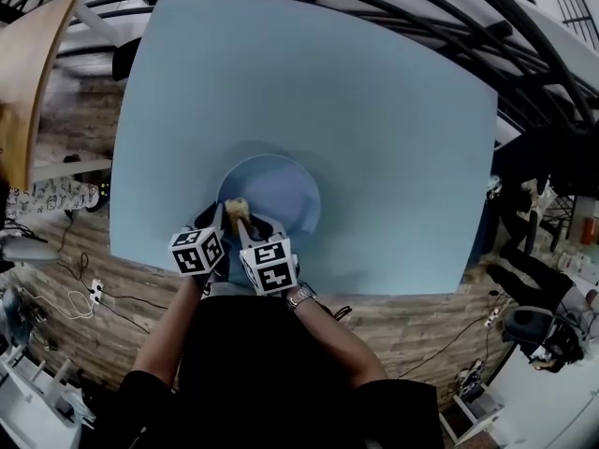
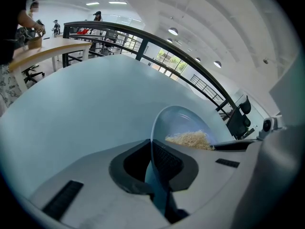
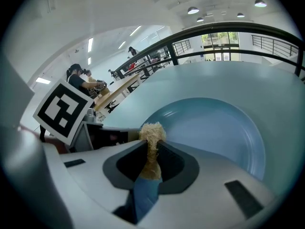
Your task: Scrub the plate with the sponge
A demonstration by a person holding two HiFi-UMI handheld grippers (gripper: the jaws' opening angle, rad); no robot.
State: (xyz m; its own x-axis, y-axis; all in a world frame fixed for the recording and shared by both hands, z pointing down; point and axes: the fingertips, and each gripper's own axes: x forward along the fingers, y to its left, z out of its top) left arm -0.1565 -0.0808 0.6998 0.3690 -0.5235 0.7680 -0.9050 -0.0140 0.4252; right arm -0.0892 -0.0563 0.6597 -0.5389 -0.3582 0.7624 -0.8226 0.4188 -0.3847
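A pale blue plate (image 1: 276,193) lies on the light blue table near its front edge. My left gripper (image 1: 213,221) is shut on the plate's near-left rim (image 2: 153,142), which runs edge-on between its jaws. My right gripper (image 1: 245,227) is shut on a tan fibrous sponge (image 3: 151,138). The sponge (image 1: 237,208) sticks out past the jaws over the plate's (image 3: 214,125) near-left part. The same sponge (image 2: 189,139) shows on the plate's inner face in the left gripper view. Whether the sponge touches the plate I cannot tell.
The light blue table (image 1: 374,120) stretches wide beyond the plate. A wooden table (image 1: 28,73) stands at the far left, and a dark railing (image 1: 468,17) curves behind. People work at a distant bench (image 3: 102,92). Cables lie on the floor (image 1: 80,293).
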